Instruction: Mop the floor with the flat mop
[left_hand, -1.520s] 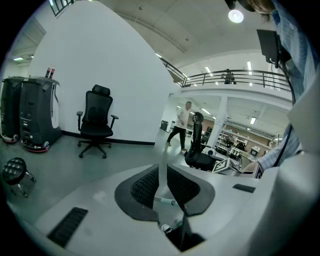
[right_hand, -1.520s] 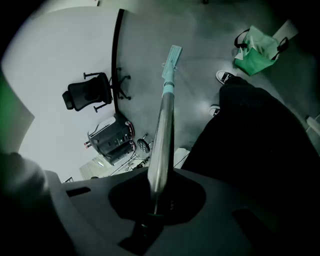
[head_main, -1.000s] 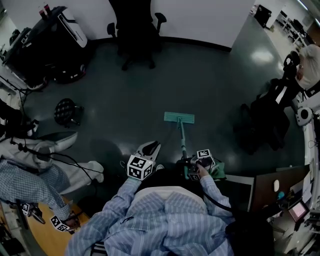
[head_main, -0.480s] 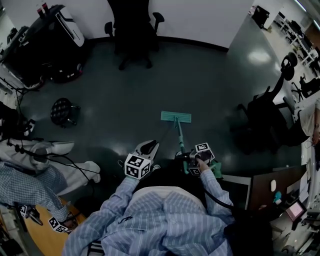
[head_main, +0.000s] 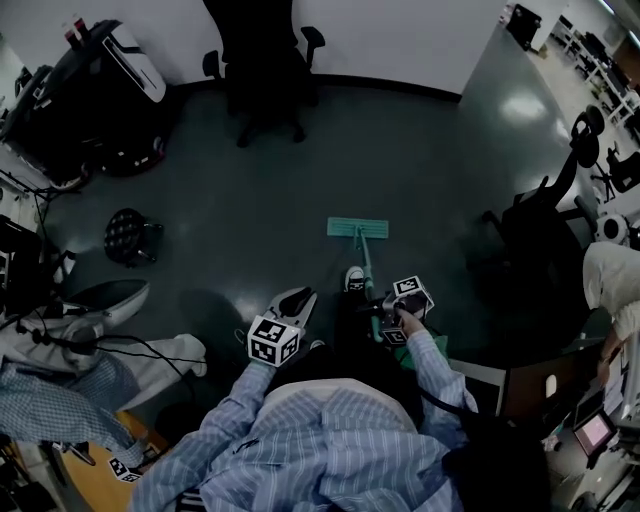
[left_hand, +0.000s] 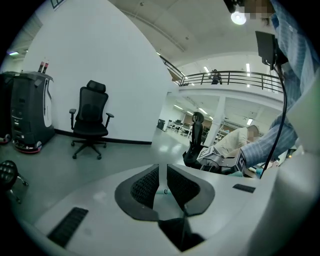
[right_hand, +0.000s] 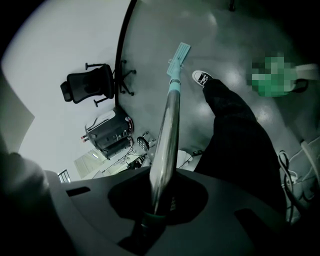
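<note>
The flat mop's teal head (head_main: 357, 228) lies flat on the dark floor ahead of me in the head view. Its metal handle (head_main: 366, 275) slants back to my right gripper (head_main: 381, 312), which is shut on it. Seen from the right gripper view, the handle (right_hand: 167, 130) runs out from between the jaws to the mop head (right_hand: 179, 54). My left gripper (head_main: 293, 301) hovers left of the handle, away from the mop. In the left gripper view its pads (left_hand: 179, 184) stand almost together with nothing between them. A black-trousered leg with a shoe (head_main: 354, 278) stands just left of the handle.
A black office chair (head_main: 262, 70) stands by the far wall. A dark machine (head_main: 95, 90) and a round stool (head_main: 128, 232) are at the left. Another chair (head_main: 540, 235) stands at the right. A seated person (head_main: 60, 400) with cables is at near left.
A foot has stepped forward, and its shoe now shows beside the handle. The mop head has barely shifted. A person at the right edge has moved nearer.
</note>
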